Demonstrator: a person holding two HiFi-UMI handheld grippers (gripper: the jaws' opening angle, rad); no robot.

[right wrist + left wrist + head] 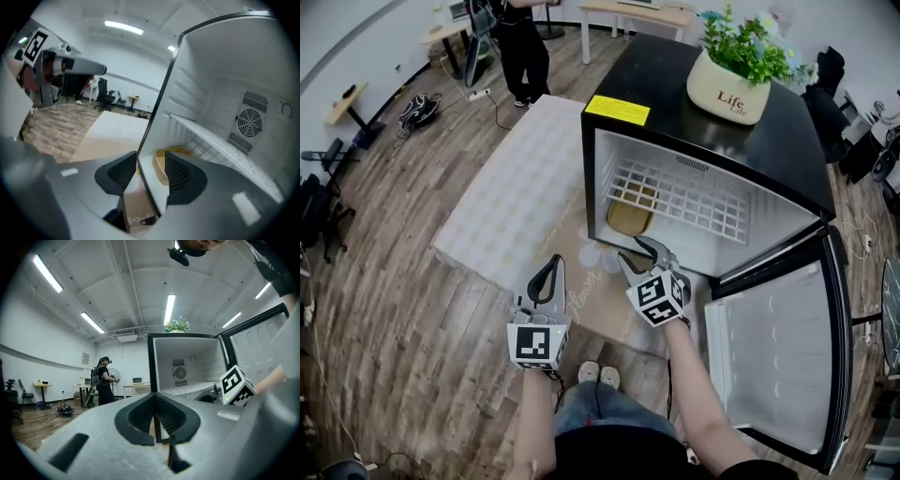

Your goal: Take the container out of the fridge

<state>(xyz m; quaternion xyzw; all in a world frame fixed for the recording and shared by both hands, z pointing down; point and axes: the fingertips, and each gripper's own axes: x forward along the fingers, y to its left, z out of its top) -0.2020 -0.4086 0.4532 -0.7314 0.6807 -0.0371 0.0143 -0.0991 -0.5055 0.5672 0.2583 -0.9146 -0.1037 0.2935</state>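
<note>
Head view: small black fridge (703,103) on the wood floor, door (778,366) swung wide to the right, potted plant (729,86) on top. Inside, a white wire shelf (684,197), and below it at the left a yellowish container (631,214) on the fridge bottom. Left gripper (553,270) near the person's knees, short of the fridge, narrowed to a point. Right gripper (633,255) just before the fridge opening, close to the container but apart from it, jaws spread. Pale rug (525,187) to the left; a person (520,47) standing far off. Left gripper view: jaws pressed almost together, only a thin slit between, nothing pinched; beyond them the open fridge and the right gripper's marker cube (236,385). Right gripper view: jaws parted and empty, the fridge's left wall edge lined up in the gap, the container seen past it under the shelf, fan grille (249,123) on the back wall.
</note>
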